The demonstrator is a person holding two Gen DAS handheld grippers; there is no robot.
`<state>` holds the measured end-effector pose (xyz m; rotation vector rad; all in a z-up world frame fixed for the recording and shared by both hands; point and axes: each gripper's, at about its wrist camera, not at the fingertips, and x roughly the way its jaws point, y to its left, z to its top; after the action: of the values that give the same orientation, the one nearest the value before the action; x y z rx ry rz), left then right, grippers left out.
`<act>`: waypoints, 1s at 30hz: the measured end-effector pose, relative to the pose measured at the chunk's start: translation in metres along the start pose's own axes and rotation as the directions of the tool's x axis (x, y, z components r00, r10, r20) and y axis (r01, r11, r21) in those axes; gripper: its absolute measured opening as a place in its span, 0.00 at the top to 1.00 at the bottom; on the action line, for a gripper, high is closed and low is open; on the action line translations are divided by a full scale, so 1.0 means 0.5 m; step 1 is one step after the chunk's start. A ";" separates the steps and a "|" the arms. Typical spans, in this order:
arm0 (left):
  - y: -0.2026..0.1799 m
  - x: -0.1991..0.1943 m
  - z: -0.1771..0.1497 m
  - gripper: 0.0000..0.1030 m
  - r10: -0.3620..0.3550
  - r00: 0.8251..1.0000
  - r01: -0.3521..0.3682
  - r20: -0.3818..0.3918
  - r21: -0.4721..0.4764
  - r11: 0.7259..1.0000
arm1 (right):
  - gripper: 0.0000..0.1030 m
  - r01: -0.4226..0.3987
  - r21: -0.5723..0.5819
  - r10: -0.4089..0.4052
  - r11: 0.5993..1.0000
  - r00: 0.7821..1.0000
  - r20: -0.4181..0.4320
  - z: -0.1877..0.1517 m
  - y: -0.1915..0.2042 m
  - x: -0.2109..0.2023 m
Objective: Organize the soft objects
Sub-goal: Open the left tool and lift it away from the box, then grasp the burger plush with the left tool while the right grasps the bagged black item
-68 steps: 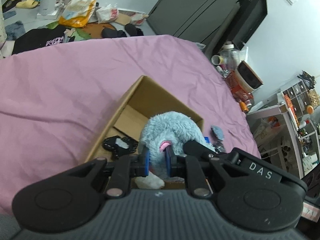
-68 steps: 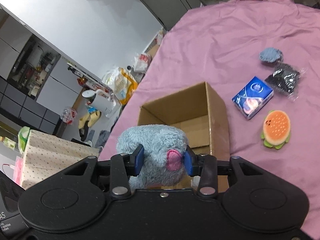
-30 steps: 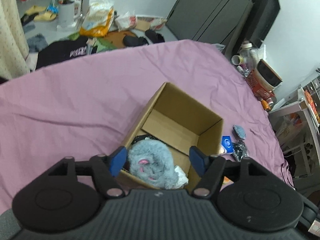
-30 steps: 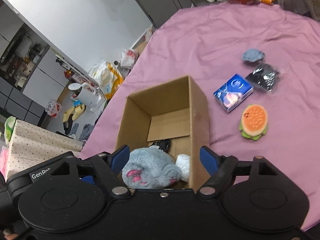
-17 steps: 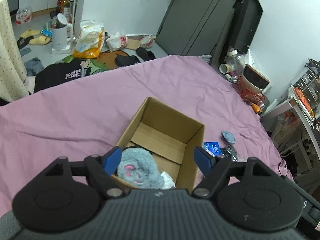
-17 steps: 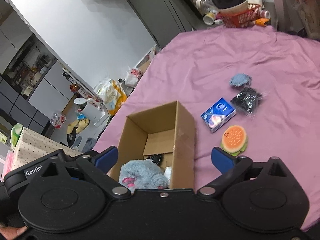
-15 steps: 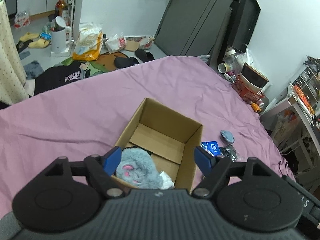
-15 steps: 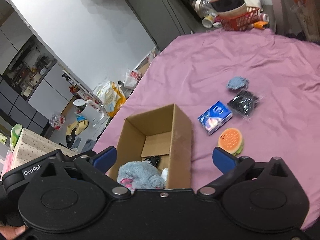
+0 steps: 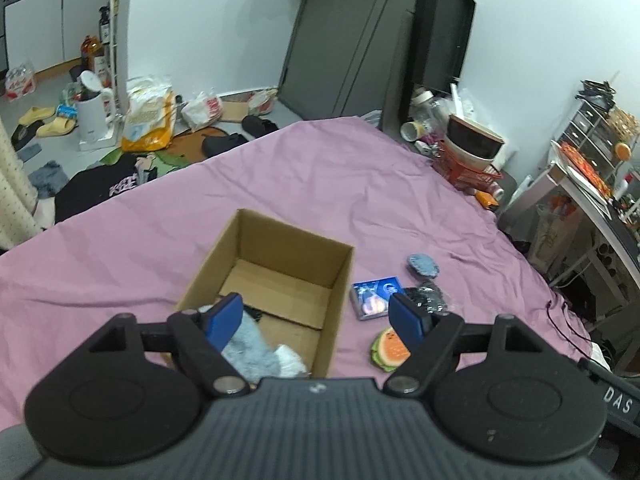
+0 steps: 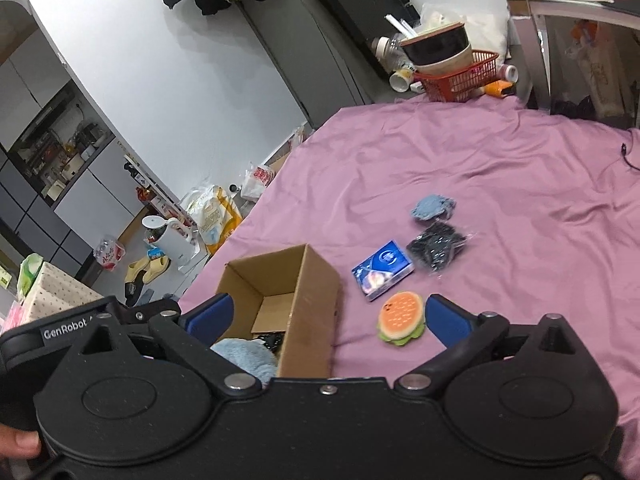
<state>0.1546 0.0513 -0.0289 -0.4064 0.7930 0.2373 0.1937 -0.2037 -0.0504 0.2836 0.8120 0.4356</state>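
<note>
The bed, spread with a pink sheet, carries everything I am sorting. On it stands the open cardboard box, and in its near end lies the grey-blue plush toy, with a white soft scrap beside it and something dark behind, too small for me to name. Both my tongs hang above and empty: the left tongs have their blue pads well apart with nothing between them, and the right tongs stand spread as wide as they go, gripping nothing either. To the right of the box, on the sheet, four things are not yet packed. The blue packet looks like tissues, light and yielding, so I would pinch it across its short sides. The black item in clear wrap, just beside it, looks slippery and crinkly; I judge a firm hold through the middle safest. The burger-shaped plush lies nearest my right tongs, flat and squashy, best taken at its edges. The small blue fuzzy piece is farthest and lightest.
</note>
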 end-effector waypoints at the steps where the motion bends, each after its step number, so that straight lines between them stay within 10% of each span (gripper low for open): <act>1: -0.011 0.002 -0.001 0.24 0.000 1.000 0.000 0.003 0.005 1.000 | 0.00 0.000 -0.007 0.000 1.000 1.000 0.003 0.002 -0.007 -0.005; 30: -0.172 0.185 -0.043 0.24 0.014 1.000 -0.012 -0.014 0.116 0.993 | 0.00 -0.012 -0.050 0.012 0.999 1.000 0.010 0.098 -0.170 0.081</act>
<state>0.2344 -0.0303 -0.0871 -0.2936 0.8204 0.1995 0.2773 -0.2625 -0.0783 0.2444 0.7887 0.4644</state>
